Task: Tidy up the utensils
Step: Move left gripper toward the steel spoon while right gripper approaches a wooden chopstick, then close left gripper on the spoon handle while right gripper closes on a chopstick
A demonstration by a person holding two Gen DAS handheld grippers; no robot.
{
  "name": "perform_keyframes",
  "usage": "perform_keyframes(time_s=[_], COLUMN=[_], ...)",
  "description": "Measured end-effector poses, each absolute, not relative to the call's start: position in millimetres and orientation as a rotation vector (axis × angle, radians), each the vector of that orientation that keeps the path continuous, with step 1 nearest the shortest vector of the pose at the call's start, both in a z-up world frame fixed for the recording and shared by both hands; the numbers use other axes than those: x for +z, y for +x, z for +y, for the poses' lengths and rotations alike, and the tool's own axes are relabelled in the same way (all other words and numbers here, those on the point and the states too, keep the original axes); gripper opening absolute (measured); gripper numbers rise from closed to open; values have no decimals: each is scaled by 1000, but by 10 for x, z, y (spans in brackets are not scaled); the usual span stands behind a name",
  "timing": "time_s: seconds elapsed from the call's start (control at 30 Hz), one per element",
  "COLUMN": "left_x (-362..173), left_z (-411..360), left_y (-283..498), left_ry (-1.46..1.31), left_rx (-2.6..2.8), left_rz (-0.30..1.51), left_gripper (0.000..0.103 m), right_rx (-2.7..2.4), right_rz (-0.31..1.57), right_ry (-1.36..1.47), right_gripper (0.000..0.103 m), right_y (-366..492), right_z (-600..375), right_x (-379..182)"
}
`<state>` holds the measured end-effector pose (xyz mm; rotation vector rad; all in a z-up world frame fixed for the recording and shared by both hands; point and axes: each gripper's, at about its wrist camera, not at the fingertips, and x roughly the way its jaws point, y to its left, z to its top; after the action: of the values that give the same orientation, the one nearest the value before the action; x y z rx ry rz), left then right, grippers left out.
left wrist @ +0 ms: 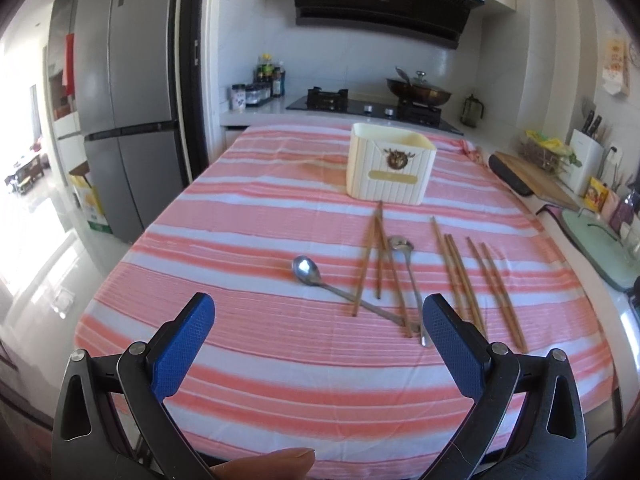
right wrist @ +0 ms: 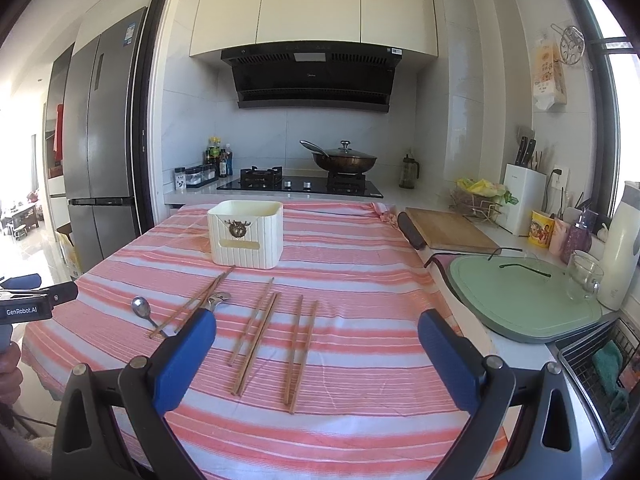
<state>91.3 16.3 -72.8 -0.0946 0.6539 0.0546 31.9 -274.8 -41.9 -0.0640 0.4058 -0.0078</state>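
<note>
Two spoons (left wrist: 306, 270) and several wooden chopsticks (right wrist: 256, 338) lying loose on the striped cloth (left wrist: 248, 208), none yet in the cream holder (left wrist: 388, 166) standing farther back, well apart from both grippers. Nearest the left side, a tangle: one spoon's handle crossing under chopsticks (left wrist: 370, 256), a second spoon (left wrist: 402, 245) lying among them. Likely trouble there: closing on one piece could drag or flick its neighbours, since slim round sticks roll easily on soft cloth and a thin spoon handle offers little to pinch. Cloth could also bunch up under a low grab. Two tidier pairs on the right side (right wrist: 298, 354), parallel and apart, probably safer to take first. Tall holder might tip if an utensil is pushed against its rim instead of dropped in.

Left gripper (left wrist: 318, 316): jaws spread wide, nothing between them, hovering above the near edge of the tangle. Right gripper (right wrist: 316, 332): equally wide apart, holding nothing, touching nothing, raised over the chopstick pairs.
</note>
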Motion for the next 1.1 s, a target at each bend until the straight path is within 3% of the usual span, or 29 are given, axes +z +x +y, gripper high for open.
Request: perform_keyframes(time_s=[0.63, 1.1], left_x=[-1790, -1873], left_z=[272, 205], left_y=[2337, 2295], left_ry=[-190, -37], left_rx=[275, 150], left_rz=[963, 1039], left_gripper=[103, 103], right_rx=[16, -41], right_rz=[547, 677], right_ry=[-49, -61], right_gripper=[103, 103], right_y=[851, 1472], right_z=[-2869, -3018], right_x=[-857, -1119])
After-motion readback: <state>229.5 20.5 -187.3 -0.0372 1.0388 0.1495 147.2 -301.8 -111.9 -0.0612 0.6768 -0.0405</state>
